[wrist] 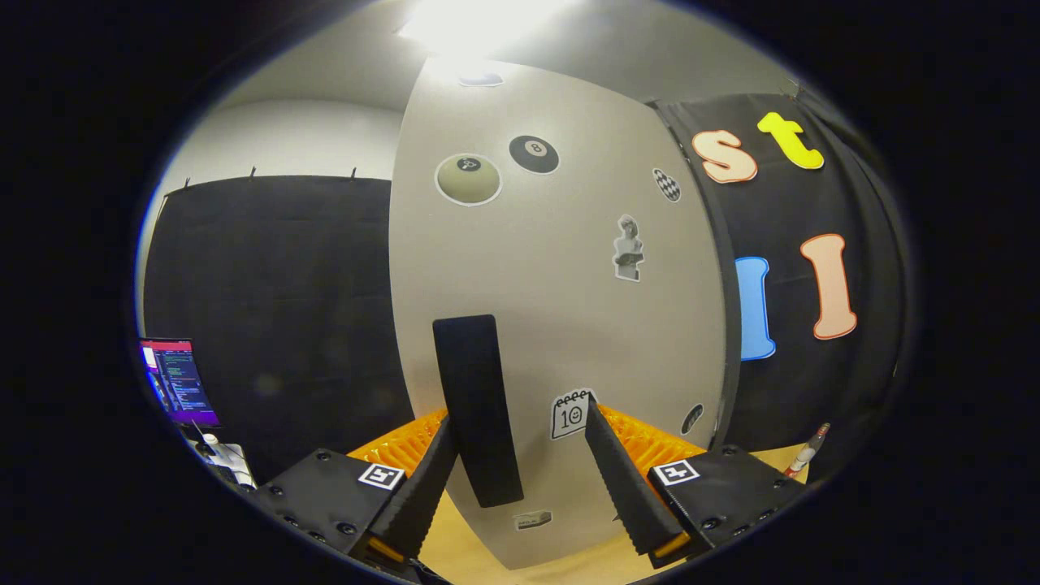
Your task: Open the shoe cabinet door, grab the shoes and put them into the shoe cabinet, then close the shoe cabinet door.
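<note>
The shoe cabinet door (pixel 561 268) is a pale panel with several stickers on it, standing upright right in front of me. A black vertical handle strip (pixel 475 406) runs down its lower part. My gripper (pixel 518 416) is open, its fingers spread wide just in front of the door. The handle stands between the fingers, close against the left fingertip (pixel 443 443). The right fingertip (pixel 597 422) is well clear of the handle, beside a calendar sticker (pixel 571 414). I cannot tell whether the door is ajar or flush with the cabinet.
A wooden surface (pixel 487 556) runs under the door's bottom edge. To the left, a lit monitor (pixel 179 382) stands before black cloth, with white items (pixel 223 459) below it. A small upright red-tipped object (pixel 808 451) stands at the right by the booth wall.
</note>
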Demonstrator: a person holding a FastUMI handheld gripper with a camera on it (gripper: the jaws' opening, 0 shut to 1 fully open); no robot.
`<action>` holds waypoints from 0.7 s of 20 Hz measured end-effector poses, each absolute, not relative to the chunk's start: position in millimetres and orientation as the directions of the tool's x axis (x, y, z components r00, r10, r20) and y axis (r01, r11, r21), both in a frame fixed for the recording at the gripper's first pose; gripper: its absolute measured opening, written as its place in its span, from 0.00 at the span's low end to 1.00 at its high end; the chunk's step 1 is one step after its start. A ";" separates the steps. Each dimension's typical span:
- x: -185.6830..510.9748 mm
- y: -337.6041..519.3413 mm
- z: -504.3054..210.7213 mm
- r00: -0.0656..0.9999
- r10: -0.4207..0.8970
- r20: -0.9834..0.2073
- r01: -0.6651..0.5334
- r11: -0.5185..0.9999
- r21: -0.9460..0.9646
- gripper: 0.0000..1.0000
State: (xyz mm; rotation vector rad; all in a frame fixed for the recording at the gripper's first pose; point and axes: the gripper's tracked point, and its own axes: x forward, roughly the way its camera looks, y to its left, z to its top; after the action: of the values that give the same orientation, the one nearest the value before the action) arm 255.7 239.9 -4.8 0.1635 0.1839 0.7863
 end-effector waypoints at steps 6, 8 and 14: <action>292.2 302.6 -11.4 0.750 0.651 -0.117 -0.643 0.759 0.100 0.95; 304.4 319.5 -11.7 0.786 0.609 -0.106 -0.607 0.793 0.050 0.96; 320.0 350.2 -19.5 0.873 0.476 -0.101 -0.481 0.877 -0.020 0.94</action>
State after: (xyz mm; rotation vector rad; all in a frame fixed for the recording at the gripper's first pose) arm 320.0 350.2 -19.5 -0.0454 0.0941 0.5000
